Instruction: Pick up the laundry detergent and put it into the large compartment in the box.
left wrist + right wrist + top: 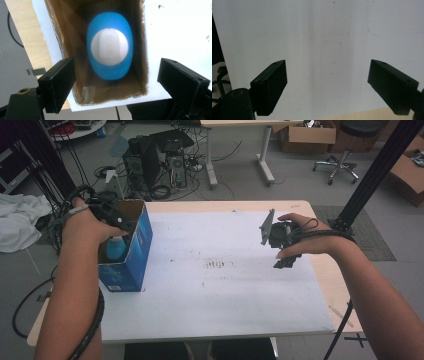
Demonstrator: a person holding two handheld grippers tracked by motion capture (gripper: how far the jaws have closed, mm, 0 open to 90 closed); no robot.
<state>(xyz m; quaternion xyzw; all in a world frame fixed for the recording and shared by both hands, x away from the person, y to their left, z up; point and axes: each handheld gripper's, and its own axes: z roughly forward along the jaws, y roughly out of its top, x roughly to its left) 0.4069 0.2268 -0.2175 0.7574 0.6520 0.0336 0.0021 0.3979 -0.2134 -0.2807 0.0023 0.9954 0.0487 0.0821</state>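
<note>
Blue cardboard box (131, 251), open at the top, standing at the left edge of the white sheet (220, 295) in the high view; blue bottle (116, 248) upright inside it, just its shoulder showing over the rim; left gripper (112, 217) hanging right above the box mouth, jaws hard to read from here; right gripper (286, 251) held over the right side of the sheet, well apart from the box, grey three-cornered plate standing up beside it; light wooden table (330, 270) edging the sheet; grey floor beyond, with a black computer tower (150, 162), tangled cables, a cardboard carton (307, 134) and a wheeled stool (345, 150).

Seen straight down in the left gripper view: brown inner walls of the box (67, 37), the bottle (110, 47) as a blue oval with a round white cap in the middle, low in the box; left gripper (115, 77) with jaws standing wide apart, nothing between the pads, bottle free below.

Plain white sheet (324, 37) in the right gripper view, faintly scuffed, a strip of wood at the bottom; right gripper (327, 80) with jaws spread wide, empty.
</note>
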